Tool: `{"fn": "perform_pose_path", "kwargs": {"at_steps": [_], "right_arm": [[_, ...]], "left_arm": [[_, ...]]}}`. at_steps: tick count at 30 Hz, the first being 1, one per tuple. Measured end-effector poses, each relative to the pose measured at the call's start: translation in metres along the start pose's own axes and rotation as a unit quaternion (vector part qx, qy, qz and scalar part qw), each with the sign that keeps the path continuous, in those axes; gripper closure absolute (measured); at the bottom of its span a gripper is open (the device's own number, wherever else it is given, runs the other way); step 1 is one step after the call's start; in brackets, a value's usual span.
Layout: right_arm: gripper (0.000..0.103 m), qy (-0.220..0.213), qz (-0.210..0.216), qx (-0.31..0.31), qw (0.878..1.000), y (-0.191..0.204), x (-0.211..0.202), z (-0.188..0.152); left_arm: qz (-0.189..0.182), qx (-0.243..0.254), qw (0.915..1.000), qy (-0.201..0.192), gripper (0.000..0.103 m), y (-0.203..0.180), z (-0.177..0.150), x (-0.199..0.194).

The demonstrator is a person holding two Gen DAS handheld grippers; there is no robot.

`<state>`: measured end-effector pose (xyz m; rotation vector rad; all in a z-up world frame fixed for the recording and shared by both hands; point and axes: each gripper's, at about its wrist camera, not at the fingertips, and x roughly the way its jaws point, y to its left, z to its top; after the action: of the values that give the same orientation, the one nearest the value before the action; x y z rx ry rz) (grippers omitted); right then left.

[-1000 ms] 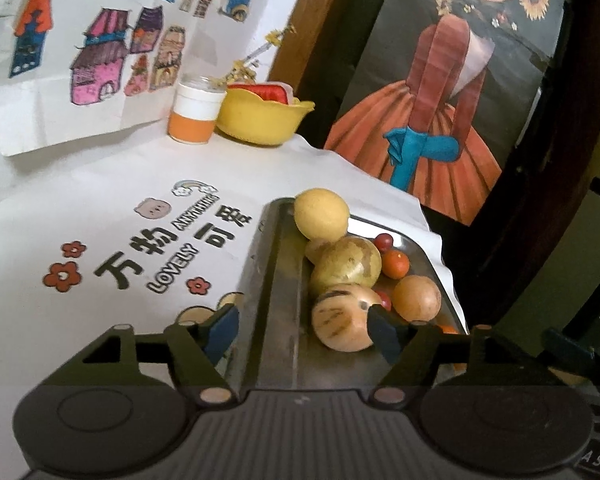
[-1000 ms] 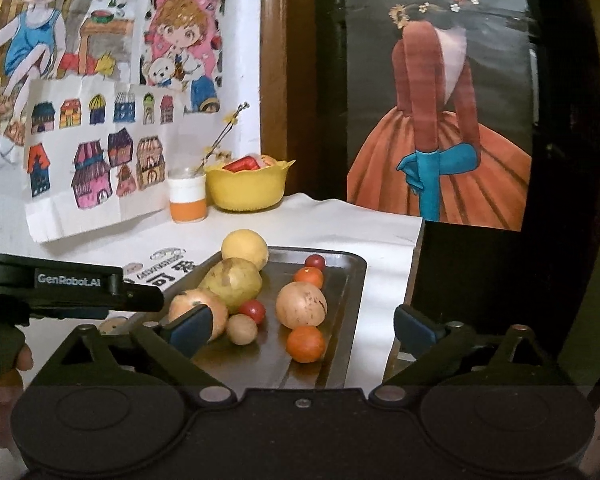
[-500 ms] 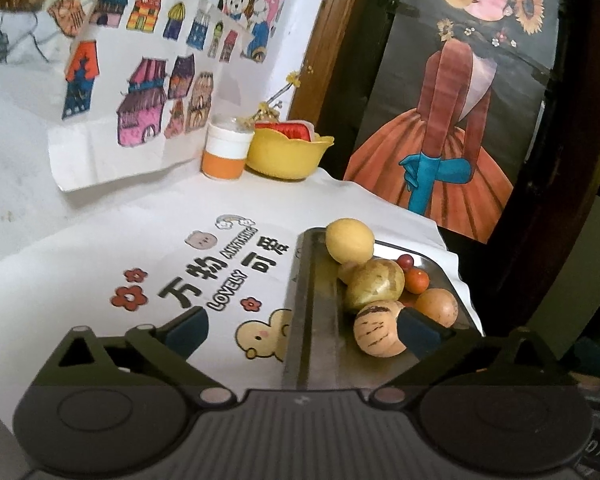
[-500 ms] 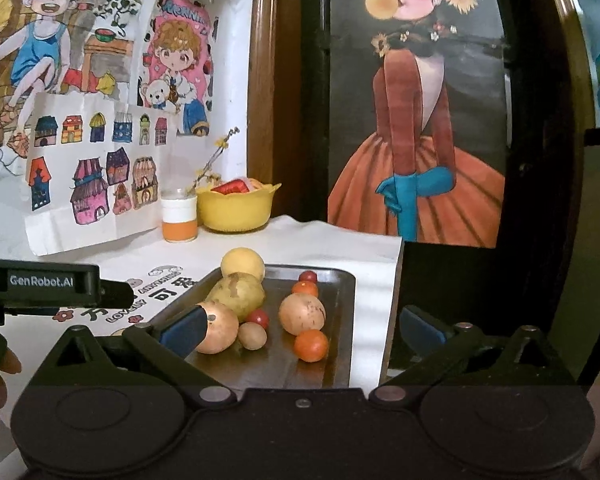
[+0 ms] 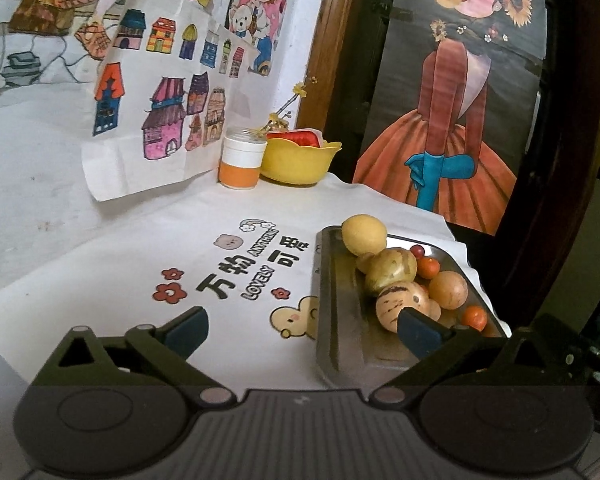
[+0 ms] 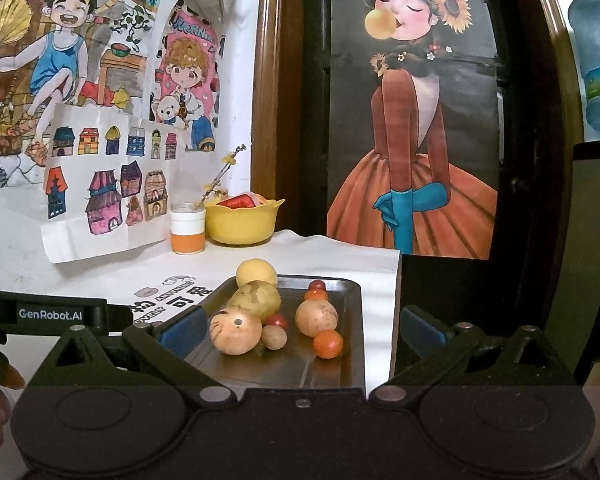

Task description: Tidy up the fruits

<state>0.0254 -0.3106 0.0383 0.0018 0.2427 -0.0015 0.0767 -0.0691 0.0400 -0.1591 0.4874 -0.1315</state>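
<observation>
- The left gripper [image 5: 302, 330] is hovering low over the printed white tablecloth [image 5: 148, 248], its jaws spread wide and holding nothing, one finger over the cloth and the other over the near end of the tray.
- The right gripper [image 6: 300, 326] is hanging just in front of the metal tray [image 6: 352, 344], likewise gaping and empty, its fingers bracketing the tray's width as though lining up on the fruit.
- The fruits are sitting gathered on the tray at the table's right edge: a yellow round fruit [image 6: 256, 273] at the far rim, a greenish-yellow fruit [image 6: 258, 300] touching it, a streaked tan fruit [image 6: 235, 330] nearest the camera, and a small brown one [image 6: 274, 337] beside that.
- A second line is running along the tray's right half: a tan round fruit [image 6: 316, 317] with small red and orange fruits, possibly cherry tomatoes, before and behind it.
- That grouping would fit either a finished sorting or a pile awaiting one; the pictures are not settling which.
- Behind, an orange-and-white jar [image 6: 187, 229] and a yellow bowl [image 6: 242, 226] are standing against a wall papered with children's drawings [image 6: 100, 184]; a dark wooden door frame and a poster of a figure in an orange dress [image 6: 414, 184] are closing the right side.
</observation>
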Motion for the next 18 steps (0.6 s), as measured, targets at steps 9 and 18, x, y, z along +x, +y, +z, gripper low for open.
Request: {"fn": "perform_pose_path", "kwargs": {"at_steps": [9,18], "right_arm": [[0.001,-0.006,0.001,0.002,1.000,0.019,-0.019,-0.016],[0.001,-0.001,0.015,0.004,1.000,0.035,-0.034,-0.026]], "left_arm": [[0.016,0.019,0.9997,-0.007,0.000,0.019,-0.013,-0.020],[0.021,0.020,0.9994,-0.021,0.000,0.042,-0.025,-0.039]]}}
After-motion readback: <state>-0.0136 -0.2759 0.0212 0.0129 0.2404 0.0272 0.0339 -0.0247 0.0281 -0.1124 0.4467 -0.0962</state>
